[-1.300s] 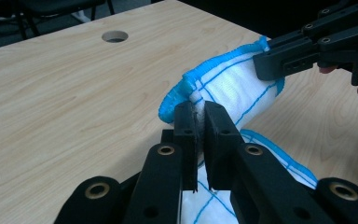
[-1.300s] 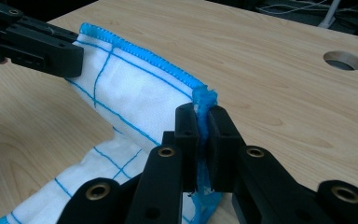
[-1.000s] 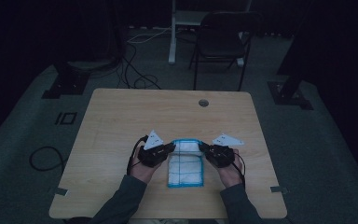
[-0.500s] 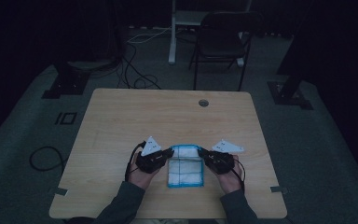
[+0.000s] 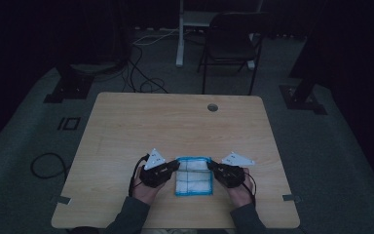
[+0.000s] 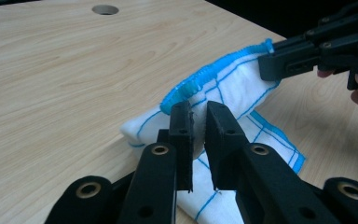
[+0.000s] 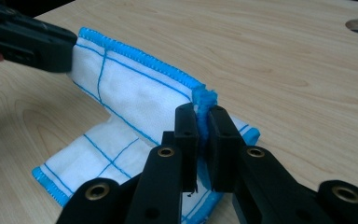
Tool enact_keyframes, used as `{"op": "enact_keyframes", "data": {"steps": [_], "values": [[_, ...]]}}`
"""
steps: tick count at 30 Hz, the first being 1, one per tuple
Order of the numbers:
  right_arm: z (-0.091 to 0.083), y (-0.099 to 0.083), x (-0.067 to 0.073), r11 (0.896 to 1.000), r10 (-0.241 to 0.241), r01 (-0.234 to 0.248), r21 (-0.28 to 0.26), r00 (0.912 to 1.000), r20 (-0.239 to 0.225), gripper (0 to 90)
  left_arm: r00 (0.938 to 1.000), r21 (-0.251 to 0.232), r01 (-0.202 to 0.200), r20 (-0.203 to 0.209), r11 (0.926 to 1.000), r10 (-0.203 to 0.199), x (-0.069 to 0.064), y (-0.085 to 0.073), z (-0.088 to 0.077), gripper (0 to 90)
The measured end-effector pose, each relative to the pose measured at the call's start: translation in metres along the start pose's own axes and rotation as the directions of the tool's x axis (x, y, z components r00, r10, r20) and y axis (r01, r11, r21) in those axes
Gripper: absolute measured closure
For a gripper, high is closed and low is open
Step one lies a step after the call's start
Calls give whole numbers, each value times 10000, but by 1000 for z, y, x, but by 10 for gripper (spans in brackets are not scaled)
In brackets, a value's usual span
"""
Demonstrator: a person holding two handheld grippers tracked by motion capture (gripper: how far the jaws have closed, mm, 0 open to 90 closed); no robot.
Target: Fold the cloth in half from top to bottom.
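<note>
A white cloth point(image 5: 193, 175) with blue edging and blue grid lines lies near the table's front edge, its far edge lifted and folded toward me. My left gripper point(image 5: 177, 165) is at the cloth's far left corner. In the left gripper view its jaws point(image 6: 199, 109) have just been opening and stand slightly apart, with the blue hem point(image 6: 191, 86) at their tips and not pinched. My right gripper point(image 5: 209, 166) is shut on the far right corner, the bunched blue hem point(image 7: 204, 100) squeezed between its jaws point(image 7: 203, 114).
The wooden table point(image 5: 175, 122) has a round cable hole point(image 5: 213, 107) at the far side. A dark chair point(image 5: 233, 44) and floor cables point(image 5: 146, 83) lie beyond the table. Bare wood stretches ahead of both grippers.
Both hands have come a little nearer to me and lower, bringing the cloth's far edge with them. The left jaws have parted slightly.
</note>
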State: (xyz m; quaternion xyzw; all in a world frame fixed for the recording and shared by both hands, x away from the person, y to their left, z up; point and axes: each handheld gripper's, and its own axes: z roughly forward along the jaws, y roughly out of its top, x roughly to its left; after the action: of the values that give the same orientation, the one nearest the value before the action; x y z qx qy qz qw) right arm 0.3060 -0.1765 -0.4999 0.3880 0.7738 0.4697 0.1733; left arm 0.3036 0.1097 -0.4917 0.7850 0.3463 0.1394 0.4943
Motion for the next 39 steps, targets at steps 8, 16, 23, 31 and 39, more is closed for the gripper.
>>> {"op": "enact_keyframes", "data": {"steps": [8, 16, 23, 31, 39], "values": [[1, -5, 4, 10000, -47, 47, 72, 10000, -66, 846, 9986, -156, 273, -455, 9995, -280, 11, 2, -9, 818], [2, -10, 6, 9999, -36, 38, 162, 9999, -114, 846, 9987, 18, 342, -366, 9994, -341, 8, 1, -2, 817], [2, -15, 7, 9998, 88, -85, 191, 9998, -152, 844, 9991, 136, 309, -281, 9994, -305, 5, 1, 5, 816], [2, -20, 11, 9997, 131, -126, 199, 9997, -221, 842, 9992, 596, 371, -166, 9975, -361, 6, -5, 22, 814], [0, -23, 12, 9997, 65, -60, 233, 9997, -226, 840, 9996, 1035, 253, 57, 9943, -261, 3, -13, 30, 813]]}}
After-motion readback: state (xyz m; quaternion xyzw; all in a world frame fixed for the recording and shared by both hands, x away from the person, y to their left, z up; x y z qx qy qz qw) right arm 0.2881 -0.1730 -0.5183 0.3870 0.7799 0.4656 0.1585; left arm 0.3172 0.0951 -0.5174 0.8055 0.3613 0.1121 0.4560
